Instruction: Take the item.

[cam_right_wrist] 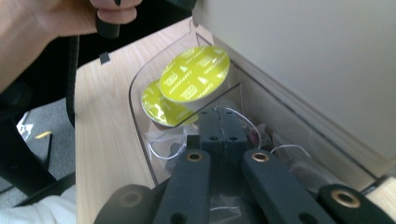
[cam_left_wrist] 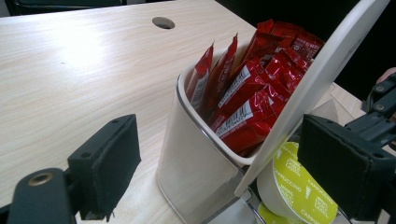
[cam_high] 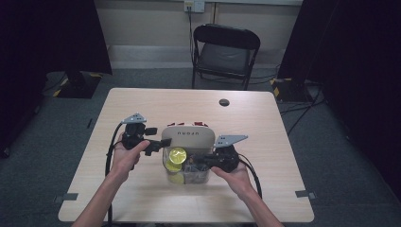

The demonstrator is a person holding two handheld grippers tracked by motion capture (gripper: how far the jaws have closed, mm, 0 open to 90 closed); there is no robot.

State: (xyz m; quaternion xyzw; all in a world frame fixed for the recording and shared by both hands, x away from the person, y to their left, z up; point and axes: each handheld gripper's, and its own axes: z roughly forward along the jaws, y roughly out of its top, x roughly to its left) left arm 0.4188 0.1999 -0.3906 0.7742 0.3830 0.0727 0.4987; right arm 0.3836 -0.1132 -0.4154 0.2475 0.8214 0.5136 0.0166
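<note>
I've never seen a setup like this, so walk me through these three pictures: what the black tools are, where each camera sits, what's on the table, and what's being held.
A person sits at a wooden table and works with two hand-held black clamps, each with two jaws. The high view looks down from above; the other two cameras ride on the clamps and look along their jaws.

On the table stands an organiser box with a pale lid tilted up. Its rear compartment holds red sachets; its clear front compartment holds yellow-green coffee capsules and small clear packets.

The left gripper is open, its jaws standing either side of the box corner and the lid's edge. The right gripper reaches into the front compartment with its jaws shut together among the clear packets; whether it has pinched one is hard to tell.
</note>
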